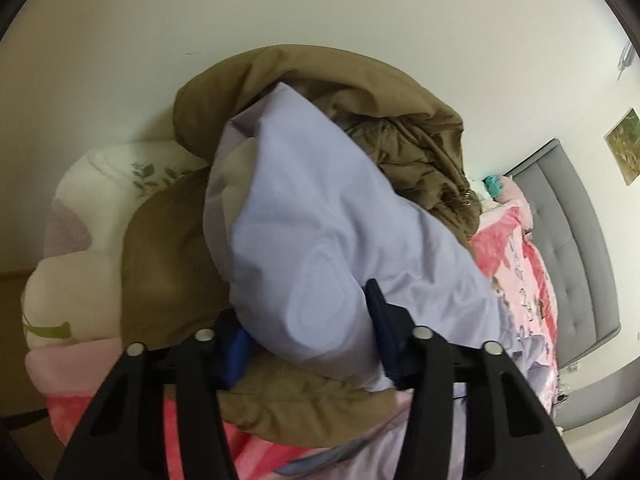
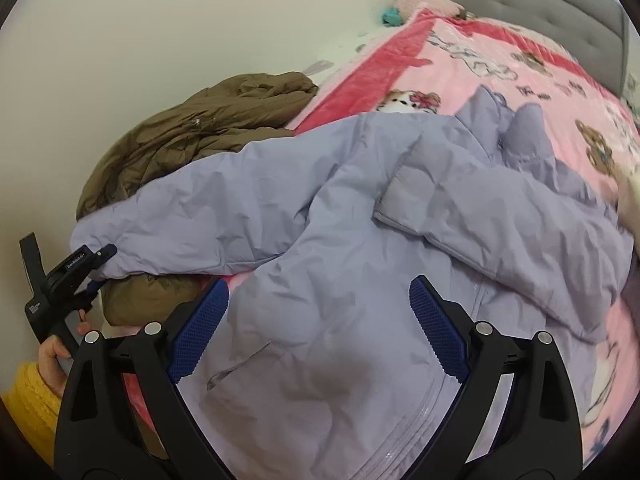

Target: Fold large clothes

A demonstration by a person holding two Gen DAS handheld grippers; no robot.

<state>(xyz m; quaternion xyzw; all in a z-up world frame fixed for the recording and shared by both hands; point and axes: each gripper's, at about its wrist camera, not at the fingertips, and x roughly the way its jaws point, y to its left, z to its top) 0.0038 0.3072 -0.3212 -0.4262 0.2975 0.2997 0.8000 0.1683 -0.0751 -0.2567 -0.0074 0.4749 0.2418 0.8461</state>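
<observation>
Lilac puffer jacket (image 2: 320, 320) still unfolded; left gripper (image 1: 308, 332) clamped on its sleeve cuff (image 1: 320, 280), right gripper (image 2: 316, 332) wide, empty.

Left wrist view: lavender jacket sleeve (image 1: 320, 240) bulges between the left tool (image 1: 308, 332) fingers and hides most of the left pad; pad contact cannot be confirmed. Brown coat (image 1: 320, 80) largely covered by that sleeve, left portion blurred. Right wrist view: lavender jacket (image 2: 340, 280) hem cut off by the bottom edge; person's hand (image 2: 54, 356) partly hidden behind the right tool (image 2: 316, 332) arm.
</observation>
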